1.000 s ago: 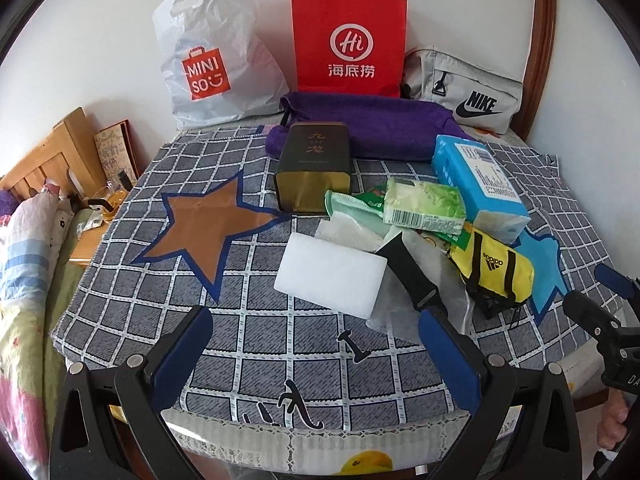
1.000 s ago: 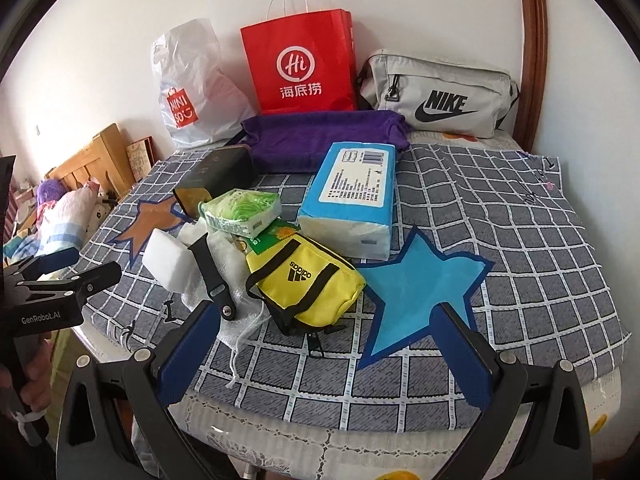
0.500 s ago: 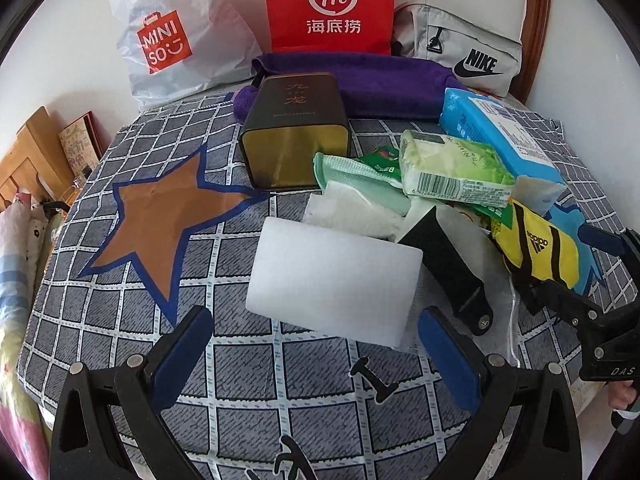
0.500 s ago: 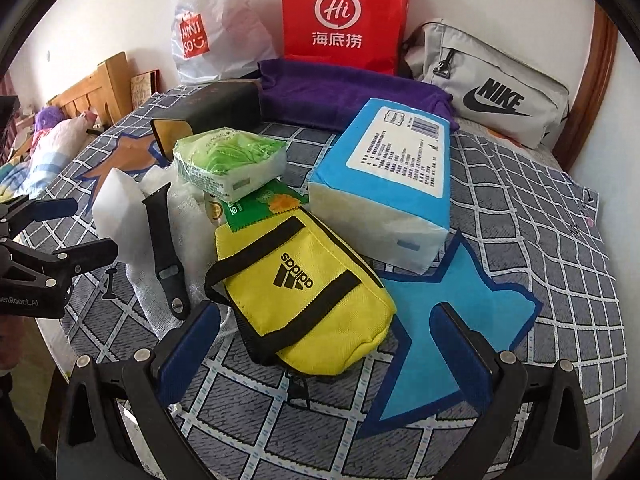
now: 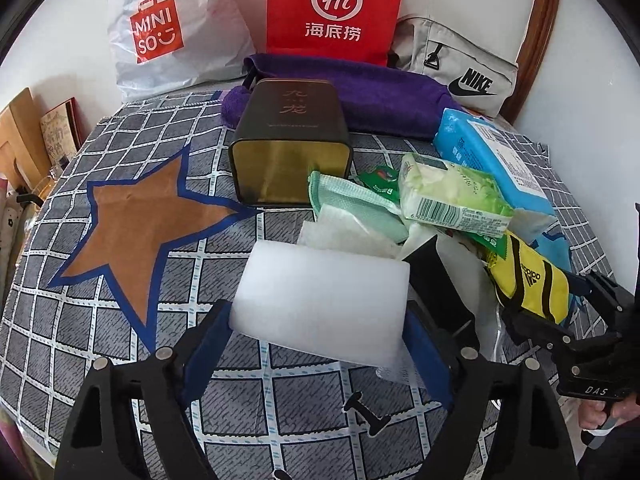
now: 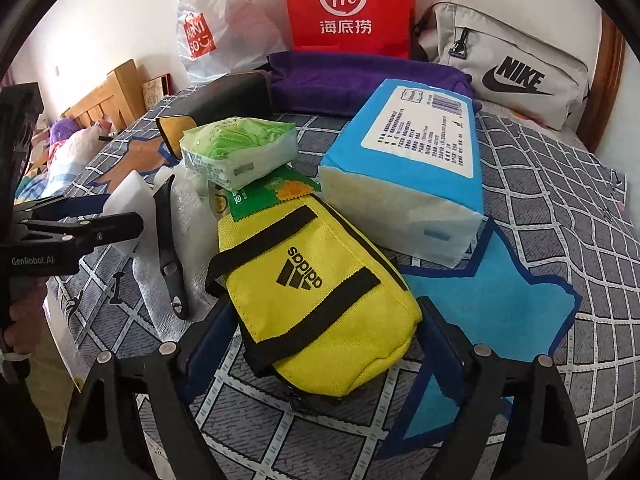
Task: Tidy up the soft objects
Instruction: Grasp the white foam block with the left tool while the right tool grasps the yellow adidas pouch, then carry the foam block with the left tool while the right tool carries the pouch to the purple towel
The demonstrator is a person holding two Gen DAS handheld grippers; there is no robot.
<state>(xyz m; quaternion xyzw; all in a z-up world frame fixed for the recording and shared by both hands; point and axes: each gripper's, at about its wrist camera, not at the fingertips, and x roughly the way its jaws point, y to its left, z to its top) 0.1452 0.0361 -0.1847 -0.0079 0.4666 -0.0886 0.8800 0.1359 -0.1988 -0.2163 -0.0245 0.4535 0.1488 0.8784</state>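
Note:
A white sponge block (image 5: 320, 296) lies on the checked cloth (image 5: 120, 340), between the blue pads of my left gripper (image 5: 320, 320). The jaws are closing, and the pads stand right at the block's two short sides without denting it. In the right wrist view a yellow Adidas pouch (image 6: 316, 292) lies between the pads of my right gripper (image 6: 324, 316). Those jaws are closing too, with the pads close beside the pouch. Behind lie a green tissue pack (image 5: 452, 196), a blue tissue pack (image 6: 408, 176), a green cloth (image 5: 352, 204) and a purple towel (image 5: 372, 96).
A dark tin (image 5: 288, 148) lies on its side behind the sponge. A black-handled tool (image 6: 168, 240) rests on bubble wrap between sponge and pouch. A red paper bag (image 5: 332, 8), a white Miniso bag (image 5: 168, 36) and a grey Nike bag (image 6: 508, 68) line the wall.
Both grippers came forward and down onto the pile. The sponge now sits between the left pads and the yellow pouch between the right pads. Both pairs of jaws have narrowed.

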